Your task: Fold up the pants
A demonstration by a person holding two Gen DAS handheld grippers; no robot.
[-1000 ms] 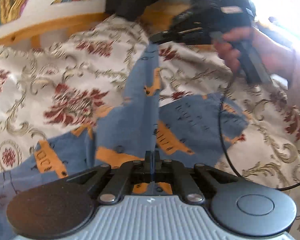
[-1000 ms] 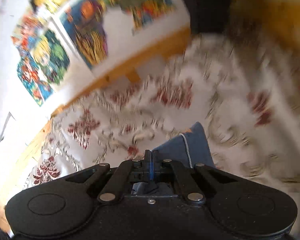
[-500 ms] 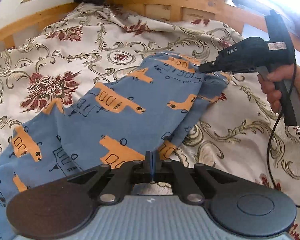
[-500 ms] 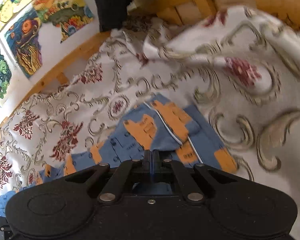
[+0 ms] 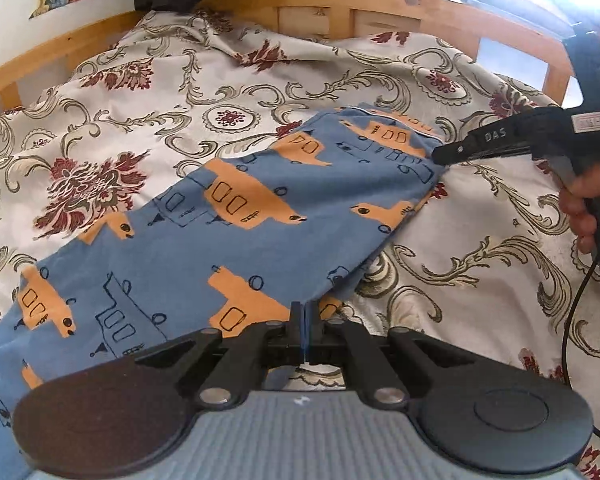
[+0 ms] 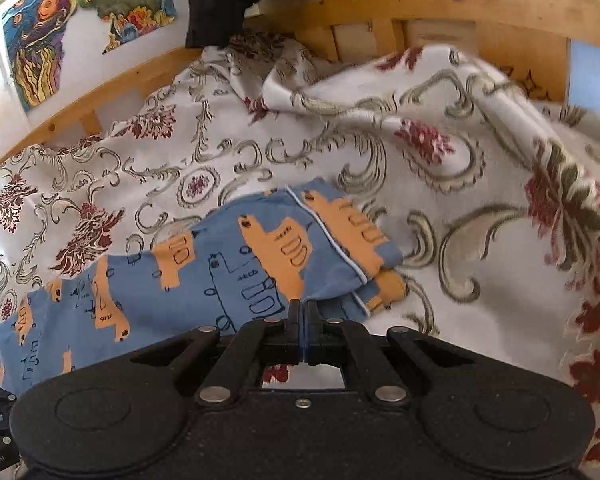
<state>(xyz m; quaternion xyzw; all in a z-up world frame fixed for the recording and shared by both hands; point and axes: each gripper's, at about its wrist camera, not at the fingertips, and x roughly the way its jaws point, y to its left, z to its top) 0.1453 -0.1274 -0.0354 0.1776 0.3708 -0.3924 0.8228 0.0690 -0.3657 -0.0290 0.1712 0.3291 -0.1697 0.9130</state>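
Your left wrist camera sits low and close over the bedspread (image 5: 480,208), looking forward along the left gripper (image 5: 304,312) toward the wooden bed frame (image 5: 340,4); the pants (image 5: 220,248) fill its near and middle ground, and the right gripper (image 5: 440,156) enters from its right edge. Your right wrist camera looks along the right gripper (image 6: 304,310) from farther right, aimed up the bed and leftward at the same bed frame (image 6: 480,4) and the wall pictures (image 6: 40,40). Both views share the pants (image 6: 228,276), the bedspread (image 6: 460,240) around them and the bed frame.
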